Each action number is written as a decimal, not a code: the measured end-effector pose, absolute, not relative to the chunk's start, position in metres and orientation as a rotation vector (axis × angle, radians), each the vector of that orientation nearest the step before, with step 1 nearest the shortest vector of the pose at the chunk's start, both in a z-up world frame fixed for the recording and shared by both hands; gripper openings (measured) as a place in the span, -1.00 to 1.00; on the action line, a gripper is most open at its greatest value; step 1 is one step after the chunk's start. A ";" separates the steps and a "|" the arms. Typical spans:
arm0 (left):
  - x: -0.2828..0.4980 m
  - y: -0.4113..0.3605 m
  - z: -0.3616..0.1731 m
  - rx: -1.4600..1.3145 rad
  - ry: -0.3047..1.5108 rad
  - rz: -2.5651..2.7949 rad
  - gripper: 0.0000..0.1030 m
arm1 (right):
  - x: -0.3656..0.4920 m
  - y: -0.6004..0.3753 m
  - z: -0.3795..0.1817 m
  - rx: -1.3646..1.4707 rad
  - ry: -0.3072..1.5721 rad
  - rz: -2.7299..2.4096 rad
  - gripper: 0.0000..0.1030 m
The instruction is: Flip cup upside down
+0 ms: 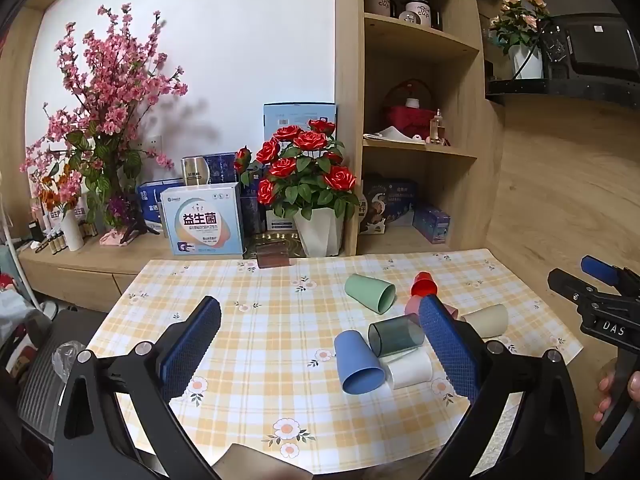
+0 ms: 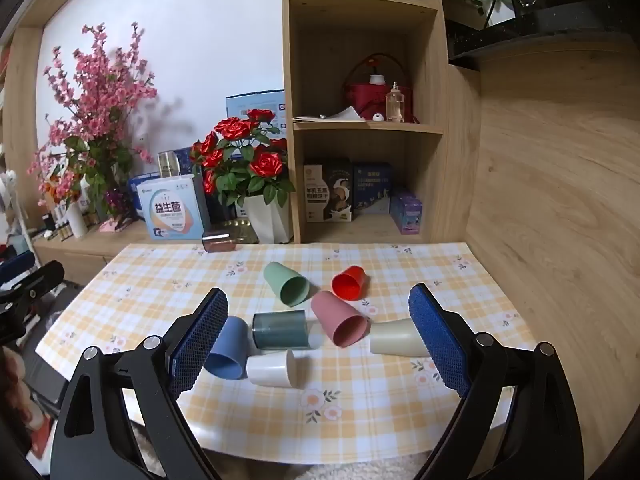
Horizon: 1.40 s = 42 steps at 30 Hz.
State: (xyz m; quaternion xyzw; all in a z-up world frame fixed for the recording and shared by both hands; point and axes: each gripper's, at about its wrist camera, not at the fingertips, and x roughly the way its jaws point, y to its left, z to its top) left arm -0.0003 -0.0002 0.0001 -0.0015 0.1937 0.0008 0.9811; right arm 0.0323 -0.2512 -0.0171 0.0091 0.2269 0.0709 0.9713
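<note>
Cups — blue cup (image 2: 226, 354), white cup (image 2: 272, 368), smoky cup (image 2: 280, 330) touching, toppled on tablecloth (image 2: 160, 280); both grippers' jaws open, empty.

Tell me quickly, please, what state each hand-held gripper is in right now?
Left hand-held gripper: open, holding nothing, above the table.
Right hand-held gripper: open, holding nothing, above the cups.

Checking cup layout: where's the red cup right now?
Right wrist view: the red cup lies on its side at the far right of the cluster, beside the green cup and just behind the pink cup.
</note>
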 end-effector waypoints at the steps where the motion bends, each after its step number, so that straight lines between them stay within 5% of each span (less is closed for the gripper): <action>1: 0.000 0.000 0.000 -0.003 0.391 0.003 0.88 | 0.032 -0.251 -0.017 0.019 0.455 0.143 0.73; 42: -0.006 -0.003 0.010 -0.009 0.375 -0.002 0.88 | 0.027 -0.254 -0.005 0.021 0.425 0.138 0.73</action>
